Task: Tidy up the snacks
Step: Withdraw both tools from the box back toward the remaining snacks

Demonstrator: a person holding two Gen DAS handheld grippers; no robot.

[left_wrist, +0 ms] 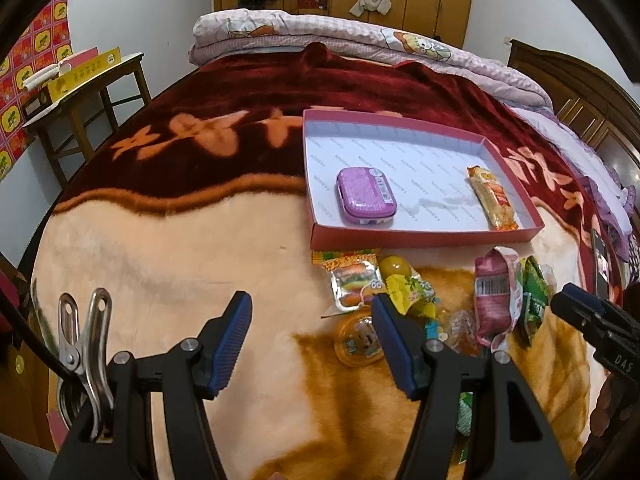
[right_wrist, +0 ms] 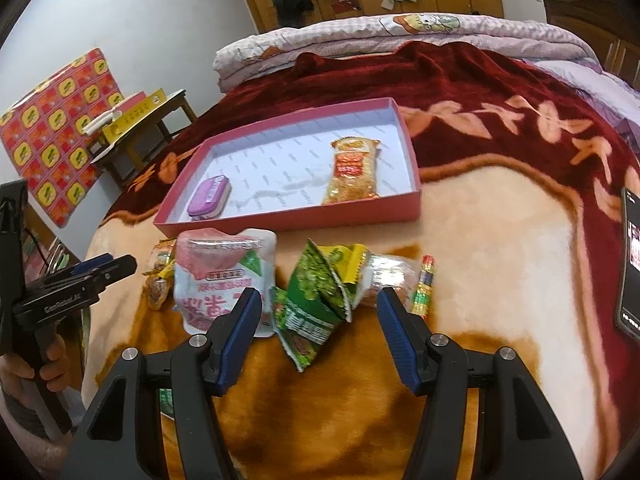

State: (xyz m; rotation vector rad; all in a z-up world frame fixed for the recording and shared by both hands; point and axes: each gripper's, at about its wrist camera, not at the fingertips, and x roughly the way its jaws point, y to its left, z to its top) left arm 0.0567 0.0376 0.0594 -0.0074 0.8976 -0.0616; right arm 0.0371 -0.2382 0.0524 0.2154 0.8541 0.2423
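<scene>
Inside red tray (right_wrist: 288, 222): purple tin (right_wrist: 210, 197), orange packet (right_wrist: 352, 172)

A plush, fuzzy blanket (left_wrist: 160, 240) is seen; glossy crinkled plastic is shown on the green packets (right_wrist: 320, 292); smooth matt cardboard on the pink tray (left_wrist: 420, 236); ribbed pads (left_wrist: 236, 340).

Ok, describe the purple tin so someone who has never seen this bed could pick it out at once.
On the blanket-covered bed lies a shallow pink box with a white floor. The purple tin lies flat in its near-left part, apart from the orange snack bar on the right. It is the only hard, rounded-corner case; every other snack is a soft wrapper.
</scene>
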